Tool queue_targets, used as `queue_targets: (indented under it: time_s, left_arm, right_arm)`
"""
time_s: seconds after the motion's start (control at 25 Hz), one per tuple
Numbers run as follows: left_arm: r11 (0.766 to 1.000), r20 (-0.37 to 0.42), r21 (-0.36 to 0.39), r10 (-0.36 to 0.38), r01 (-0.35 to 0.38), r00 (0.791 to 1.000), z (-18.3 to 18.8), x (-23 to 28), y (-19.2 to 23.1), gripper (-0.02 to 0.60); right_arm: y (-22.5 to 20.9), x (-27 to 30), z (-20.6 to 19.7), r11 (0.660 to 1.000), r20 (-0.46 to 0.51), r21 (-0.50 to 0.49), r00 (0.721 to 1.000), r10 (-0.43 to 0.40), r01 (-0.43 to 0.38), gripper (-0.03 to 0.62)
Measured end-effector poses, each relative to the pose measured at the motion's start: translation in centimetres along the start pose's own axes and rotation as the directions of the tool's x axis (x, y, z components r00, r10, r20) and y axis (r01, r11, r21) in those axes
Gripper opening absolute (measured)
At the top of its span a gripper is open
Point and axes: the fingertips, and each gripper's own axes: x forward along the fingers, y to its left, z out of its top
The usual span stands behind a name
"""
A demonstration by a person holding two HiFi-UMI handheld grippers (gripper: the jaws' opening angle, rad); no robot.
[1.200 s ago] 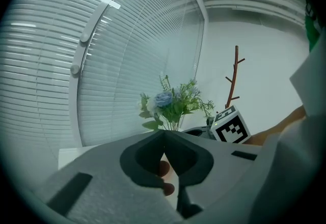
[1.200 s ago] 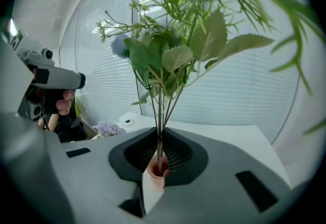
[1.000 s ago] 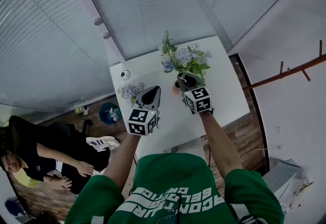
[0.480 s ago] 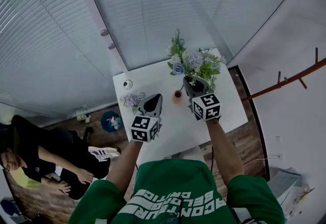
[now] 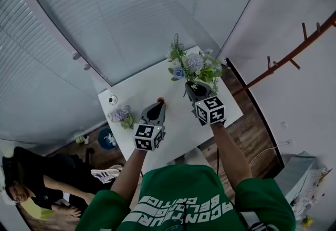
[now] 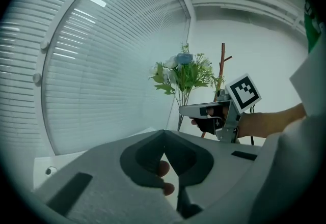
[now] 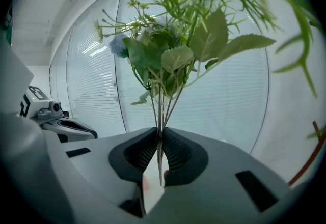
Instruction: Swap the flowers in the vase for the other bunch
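My right gripper (image 5: 192, 87) (image 7: 159, 134) is shut on the thin stems of a green bunch with blue and white flowers (image 5: 194, 64) (image 7: 168, 50), which it holds upright above the white table (image 5: 142, 85). A small reddish vase (image 5: 160, 100) stands on the table just past the tip of my left gripper (image 5: 156, 105). In the left gripper view that gripper (image 6: 164, 134) has its tips together, and the vase (image 6: 163, 169) shows below them through the gap. The purple bunch (image 5: 121, 115) lies near the table's left edge. The held bunch (image 6: 183, 67) shows to the right.
A small round object (image 5: 112, 100) sits at the table's left corner. Window blinds (image 5: 131, 9) run behind the table. A wooden coat rack (image 5: 294, 51) stands at the right. A person (image 5: 21, 193) sits on the floor at the lower left.
The right gripper has risen with the green bunch and stands clear of the vase. The left gripper has moved closer to the vase. The head view has swung, so the table sits differently.
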Motion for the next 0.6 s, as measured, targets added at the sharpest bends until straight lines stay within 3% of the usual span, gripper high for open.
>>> queue_targets:
  time_s: [0.36,0.6]
  left_arm:
    - [0.982,-0.051,0.057,-0.178,0.181,0.983,0.4,7.8,-9.2,0.008]
    - [0.971,-0.081,0.076,-0.219,0.225,0.972,0.0,11.3,-13.3,0.008]
  right_arm:
    - [-11.2,-9.0,-4.1,0.978,-0.055,0.067,0.979,-0.196,0.2,0.04]
    - [-16.1,-12.7,-7.4,0.961,-0.129,0.047,0.956,-0.263,0.271,0.04]
